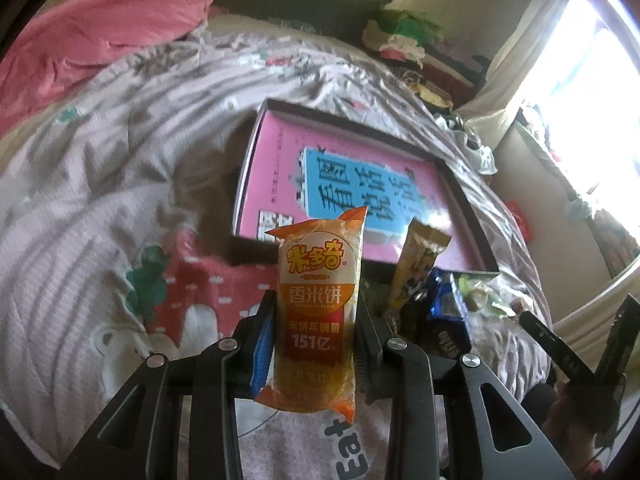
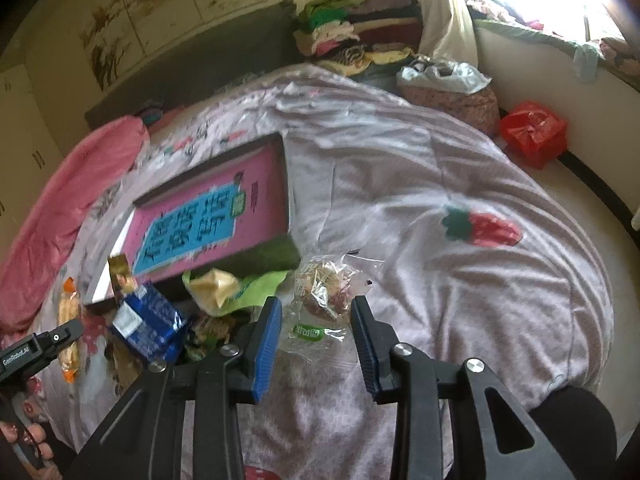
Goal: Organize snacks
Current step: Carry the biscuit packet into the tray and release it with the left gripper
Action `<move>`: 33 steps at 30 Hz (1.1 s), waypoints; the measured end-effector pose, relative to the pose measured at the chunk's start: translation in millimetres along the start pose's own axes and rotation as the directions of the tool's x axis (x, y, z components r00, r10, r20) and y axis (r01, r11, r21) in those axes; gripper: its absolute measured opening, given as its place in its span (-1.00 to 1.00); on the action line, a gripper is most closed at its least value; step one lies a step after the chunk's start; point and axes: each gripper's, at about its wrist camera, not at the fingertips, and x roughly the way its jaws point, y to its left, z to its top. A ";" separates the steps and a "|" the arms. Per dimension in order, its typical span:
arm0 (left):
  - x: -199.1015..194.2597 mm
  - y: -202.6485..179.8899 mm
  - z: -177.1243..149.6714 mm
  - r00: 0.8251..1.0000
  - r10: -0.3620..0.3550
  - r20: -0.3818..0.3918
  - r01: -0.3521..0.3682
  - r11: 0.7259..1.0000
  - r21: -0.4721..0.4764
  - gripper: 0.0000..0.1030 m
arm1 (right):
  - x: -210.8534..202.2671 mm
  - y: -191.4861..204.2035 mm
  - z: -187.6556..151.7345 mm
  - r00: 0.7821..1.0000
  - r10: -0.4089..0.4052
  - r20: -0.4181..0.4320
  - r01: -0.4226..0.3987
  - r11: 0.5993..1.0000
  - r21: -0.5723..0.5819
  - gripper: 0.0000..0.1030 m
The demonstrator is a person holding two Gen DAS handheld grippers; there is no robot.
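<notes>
rice cracker pack (image 1: 316,312) clamped upright in left tongs (image 1: 316,320)

Orange-and-yellow rice cracker packet (image 1: 316,312) with a red band and white lettering; shallow box (image 1: 276,168) with a pink floor, blue panel of dark characters and dark rim; pale grey striped quilt (image 2: 420,208) printed with red strawberries and green leaves; blue foil snack bag (image 2: 150,322); clear wrapper (image 2: 320,300) with a green label; red plastic bag (image 2: 534,134); pink pillow (image 1: 100,36).

The box lid (image 2: 212,216) lies on the quilt (image 2: 420,208), snack pile (image 2: 168,320) just before it.
</notes>
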 end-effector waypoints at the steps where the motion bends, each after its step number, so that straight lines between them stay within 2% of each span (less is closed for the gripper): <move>1: -2.3 -0.3 1.8 1.000 0.001 0.008 -0.001 1.000 0.000 -0.32 | -2.2 0.5 2.3 1.000 0.004 0.013 -0.004 1.000 -0.006 -0.30; 6: -10.4 -3.0 10.5 0.999 0.006 0.042 -0.006 1.000 0.006 -0.32 | -10.0 5.5 12.9 0.996 0.057 0.069 -0.056 0.998 -0.026 -0.30; 12: -5.4 -9.1 16.5 0.999 0.013 0.046 -0.014 1.000 0.019 -0.32 | -11.8 17.4 24.8 0.987 0.114 0.111 -0.106 0.992 -0.069 -0.30; 15: -2.0 -12.2 20.0 0.999 0.016 0.046 -0.017 1.000 0.022 -0.32 | -8.0 23.2 28.9 0.986 0.121 0.117 -0.112 0.990 -0.085 -0.33; 17: 0.2 -14.2 23.2 0.999 0.022 0.048 -0.023 0.999 0.027 -0.32 | -3.8 27.4 32.1 0.984 0.132 0.120 -0.120 0.988 -0.098 -0.65; 23: 10.8 -17.2 30.1 0.998 0.040 0.047 -0.041 0.999 0.029 -0.32 | 14.1 38.2 37.7 0.985 0.133 0.112 -0.115 0.981 -0.155 -0.68; 27: 18.6 -18.1 35.0 0.998 0.046 0.045 -0.048 0.998 0.032 -0.32 | 23.4 33.6 34.5 0.988 0.131 0.079 -0.119 0.982 -0.148 -0.68; 33: 31.8 -19.0 44.9 0.998 0.053 0.034 -0.054 0.998 0.030 -0.32 | 29.1 36.8 36.9 0.986 0.148 0.081 -0.132 0.976 -0.173 -0.68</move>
